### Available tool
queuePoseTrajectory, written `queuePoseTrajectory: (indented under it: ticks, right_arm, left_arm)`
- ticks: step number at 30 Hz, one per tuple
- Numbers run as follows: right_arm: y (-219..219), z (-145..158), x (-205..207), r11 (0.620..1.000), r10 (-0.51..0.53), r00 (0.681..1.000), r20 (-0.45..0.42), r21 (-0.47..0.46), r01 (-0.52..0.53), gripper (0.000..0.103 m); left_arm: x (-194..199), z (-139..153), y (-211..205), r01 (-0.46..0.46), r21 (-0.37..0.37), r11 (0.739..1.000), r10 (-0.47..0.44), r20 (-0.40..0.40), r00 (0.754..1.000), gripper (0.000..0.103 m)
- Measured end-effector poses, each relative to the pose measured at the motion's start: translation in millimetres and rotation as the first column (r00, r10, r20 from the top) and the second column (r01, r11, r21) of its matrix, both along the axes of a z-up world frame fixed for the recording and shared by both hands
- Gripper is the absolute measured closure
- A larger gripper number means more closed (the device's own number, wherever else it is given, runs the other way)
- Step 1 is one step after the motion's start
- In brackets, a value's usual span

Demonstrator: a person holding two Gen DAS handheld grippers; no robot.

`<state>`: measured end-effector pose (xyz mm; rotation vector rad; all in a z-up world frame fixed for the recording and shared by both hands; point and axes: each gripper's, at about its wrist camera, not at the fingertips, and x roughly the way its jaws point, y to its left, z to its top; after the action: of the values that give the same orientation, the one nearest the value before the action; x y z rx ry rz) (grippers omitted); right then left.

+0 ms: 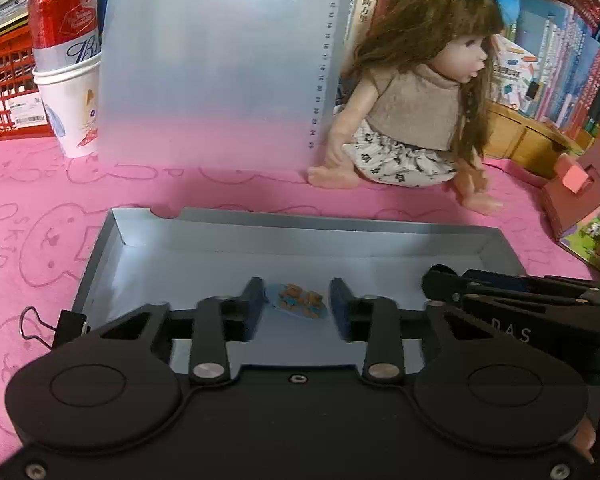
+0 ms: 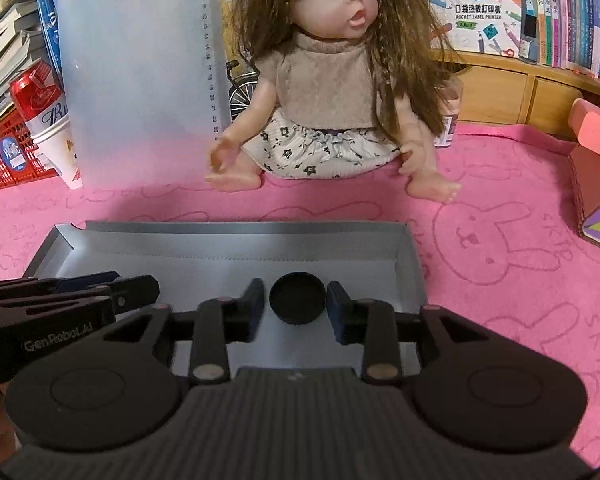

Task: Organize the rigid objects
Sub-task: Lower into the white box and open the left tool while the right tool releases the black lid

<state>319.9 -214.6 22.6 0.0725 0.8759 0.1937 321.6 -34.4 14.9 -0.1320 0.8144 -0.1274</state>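
Observation:
A shallow grey box [image 1: 300,226] lies open on the pink cloth; it also shows in the right wrist view [image 2: 236,230]. My left gripper [image 1: 297,303] is open over the box, with a small blue piece with brown bear figures [image 1: 298,300] lying on the floor between its fingers. My right gripper [image 2: 296,304] is open over the right part of the box, with a round black cap [image 2: 297,298] resting between its fingers, not clamped. Each gripper shows in the other's view: the right one [image 1: 500,292], the left one [image 2: 68,296].
A doll [image 2: 324,92] sits behind the box. A frosted plastic sheet [image 1: 220,64] stands at the back. A red can in a paper cup [image 1: 66,56] and a red crate [image 1: 4,80] stand back left. A pink cardboard house [image 2: 596,168] stands right. A binder clip [image 1: 40,326] lies left of the box.

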Motion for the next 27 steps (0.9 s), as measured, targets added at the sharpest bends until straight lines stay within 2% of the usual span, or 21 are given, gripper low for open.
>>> queuePoseTrajectory:
  ticks: [5, 11, 13, 18, 27]
  right_arm:
    - [-4, 7, -8, 1.0, -0.005, 1.0, 0.02, -0.003, 0.005, 0.044]
    - [-11, 20, -23, 1.0, 0.0, 0.998, 0.058, 0.016, -0.001, 0.034]
    - [-12, 24, -28, 1.0, 0.005, 0.998, 0.066, 0.022, -0.006, 0.028]
    - [-15, 34, -42, 1.0, 0.018, 0.996, 0.09, 0.022, -0.02, 0.02]
    - [-21, 52, -70, 0.998, 0.05, 0.988, 0.144, 0.023, -0.054, 0.014]
  left_arm:
    - [-9, 9, -2, 0.012, 0.034, 0.999, -0.013, 0.033, 0.999, 0.043]
    - [-24, 23, 3, 0.017, 0.013, 1.0, -0.017, 0.058, 0.998, 0.028]
    - [-29, 26, 5, 0.02, 0.009, 1.0, -0.021, 0.064, 0.998, 0.026]
    - [-44, 36, 9, 0.028, 0.001, 1.0, -0.028, 0.086, 0.996, 0.023]
    - [-72, 48, 14, 0.055, -0.006, 0.998, -0.054, 0.113, 0.992, 0.021]
